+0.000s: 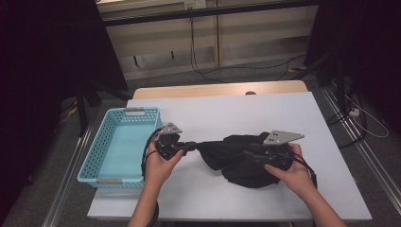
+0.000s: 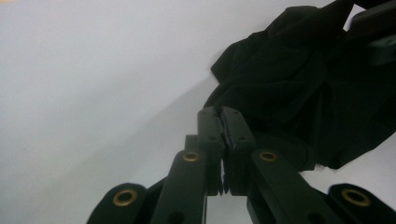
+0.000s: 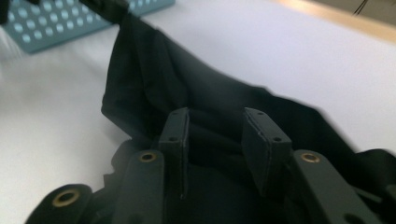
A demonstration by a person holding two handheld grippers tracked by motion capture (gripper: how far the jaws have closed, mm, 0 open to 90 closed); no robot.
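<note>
I'm working over a pale, white-topped surface (image 1: 227, 113) with a light wooden strip (image 1: 217, 89) running along its far edge. Two things lie directly on it. A turquoise perforated basket (image 1: 94, 156) sits at its left side, long axis running away from me, its near end close to the front edge. A crumpled black cloth (image 1: 236, 158) lies right of centre, toward the near half, bunched in folds with one corner drawn out toward the basket. Basket and cloth are apart, with bare top between them. The far half and the right side are plain white.
</note>
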